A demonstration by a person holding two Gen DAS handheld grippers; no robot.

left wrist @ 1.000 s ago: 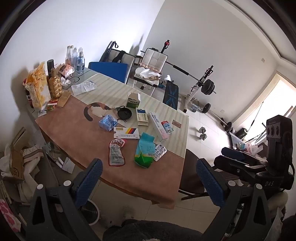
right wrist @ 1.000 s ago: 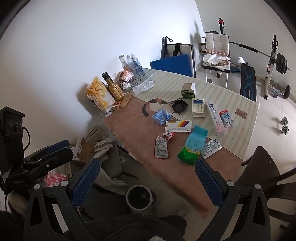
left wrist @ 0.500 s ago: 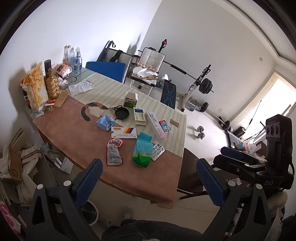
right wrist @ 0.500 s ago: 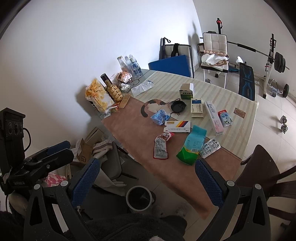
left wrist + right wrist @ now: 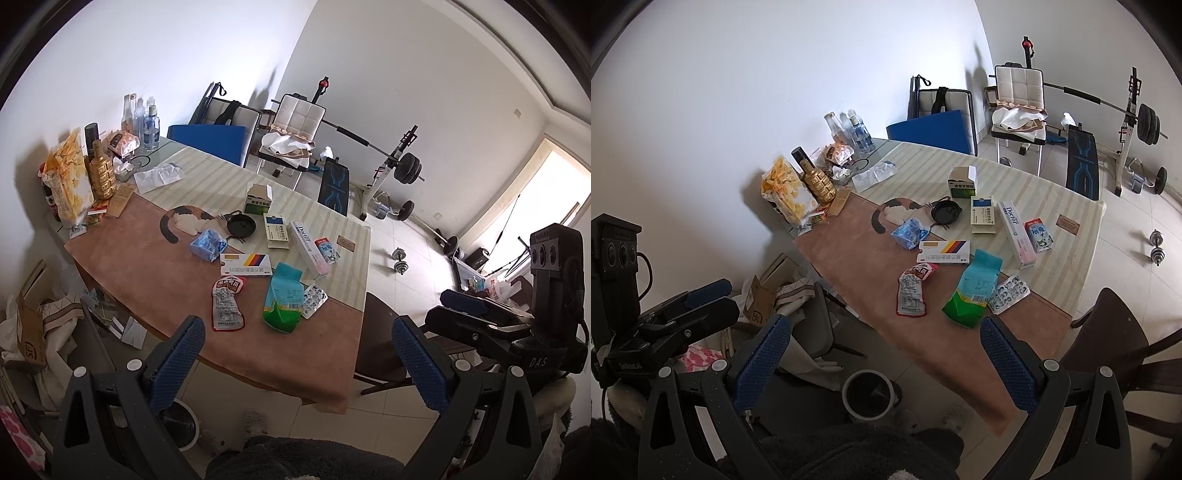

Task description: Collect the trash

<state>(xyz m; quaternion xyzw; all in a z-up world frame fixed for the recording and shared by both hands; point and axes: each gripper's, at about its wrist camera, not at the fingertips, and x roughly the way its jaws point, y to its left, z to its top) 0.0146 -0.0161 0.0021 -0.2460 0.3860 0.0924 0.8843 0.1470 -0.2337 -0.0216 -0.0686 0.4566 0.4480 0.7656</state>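
Right now you hold both grippers high above the table (image 5: pixel 140 266), well apart from everything on it: your left gripper (image 5: pixel 299 358) has its blue-padded fingers (image 5: pixel 177 362) spread wide with nothing between them, and your right gripper (image 5: pixel 886 360) is the same, fingers (image 5: pixel 1004 363) apart and holding nothing. In the left wrist view the trash lies in a loose cluster near the middle of the table. Closest to you, at about 11 o'clock from the left gripper, is a red snack pouch (image 5: pixel 227 304) lying flat; at 12 o'clock is a green-and-teal bag (image 5: pixel 284 297), with a blister pack (image 5: pixel 314 300) touching its right edge. Just beyond them lies a striped box (image 5: pixel 245 264), then a crumpled blue wrapper (image 5: pixel 208 249) beside a small black pan (image 5: pixel 241 225). Farther right are a long Doctor box (image 5: pixel 308 248) and a small carton (image 5: pixel 327 250) just beside it. At 10 o'clock, against the wall, a yellow chip bag (image 5: pixel 68 182) and a gold bottle (image 5: pixel 101 175) stand upright. In the right wrist view a bin (image 5: pixel 868 393) sits on the floor below the near table edge, at 12 o'clock just past your fingers.
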